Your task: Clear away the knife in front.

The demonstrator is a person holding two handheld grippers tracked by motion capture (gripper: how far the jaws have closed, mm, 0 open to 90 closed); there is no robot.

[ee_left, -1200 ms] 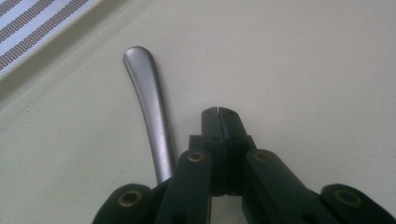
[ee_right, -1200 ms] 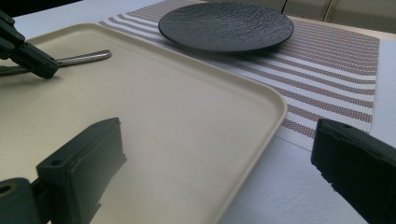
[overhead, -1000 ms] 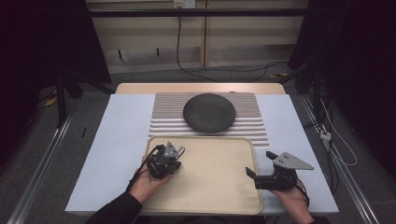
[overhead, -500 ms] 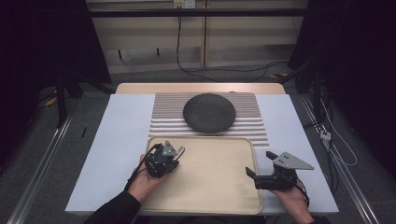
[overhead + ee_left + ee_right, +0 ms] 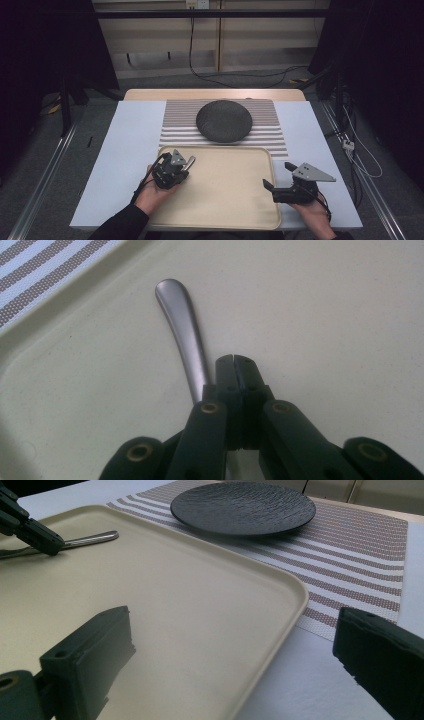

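Observation:
A metal utensil handle (image 5: 182,330) lies on the cream tray (image 5: 235,205) near its far left corner. My left gripper (image 5: 233,360) is shut, its jaws pressed together just to the right of the handle and low over the tray; the handle runs back under its left finger. From above, the left gripper (image 5: 181,166) sits on the tray's left side with the handle (image 5: 190,160) poking out beyond it. My right gripper (image 5: 277,176) is open at the tray's right edge with nothing between its jaws. The right gripper view (image 5: 235,630) looks across the tray toward the handle (image 5: 95,538).
A dark round plate (image 5: 223,120) rests on a striped placemat (image 5: 272,137) beyond the tray, also visible as the plate (image 5: 243,507) on the placemat (image 5: 350,555). A white sheet (image 5: 125,145) covers the table. Cables run across the floor behind and to the right.

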